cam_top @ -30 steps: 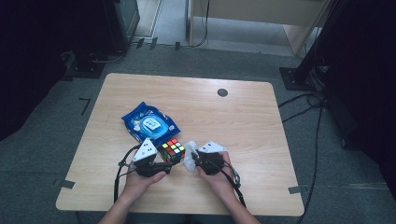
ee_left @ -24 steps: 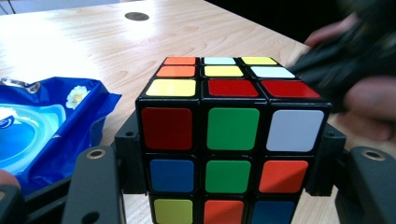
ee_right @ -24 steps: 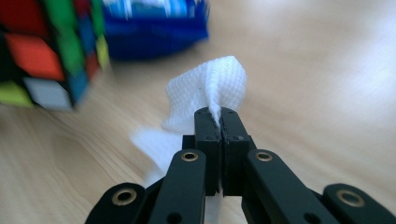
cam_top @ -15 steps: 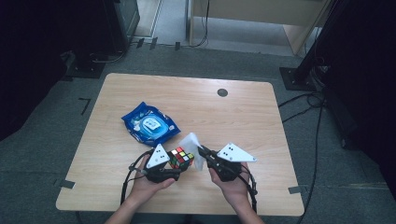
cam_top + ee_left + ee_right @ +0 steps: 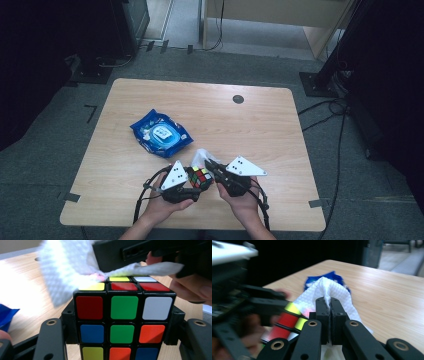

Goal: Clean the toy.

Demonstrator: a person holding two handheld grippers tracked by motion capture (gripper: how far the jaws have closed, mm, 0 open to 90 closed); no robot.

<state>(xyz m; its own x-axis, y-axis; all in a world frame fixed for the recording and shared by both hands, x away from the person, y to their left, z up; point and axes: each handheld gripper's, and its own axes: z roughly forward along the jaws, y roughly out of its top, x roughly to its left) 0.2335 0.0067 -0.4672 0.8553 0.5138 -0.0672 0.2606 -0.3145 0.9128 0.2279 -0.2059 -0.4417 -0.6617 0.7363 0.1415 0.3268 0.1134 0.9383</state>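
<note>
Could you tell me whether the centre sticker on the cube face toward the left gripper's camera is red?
No, in the left gripper view the centre square of the puzzle cube on that face is green, with blue and orange beside it.

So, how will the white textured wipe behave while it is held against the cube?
The white textured wipe is probably floppy: it drapes loosely over the multicoloured puzzle cube. It seems very light, hanging from the shut right gripper without sagging much. It may bunch when rubbed.

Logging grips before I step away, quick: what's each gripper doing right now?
Left gripper: jaws closed on the puzzle cube, holding it.
Right gripper: shut on the white wipe, which drapes onto the cube's top.
</note>
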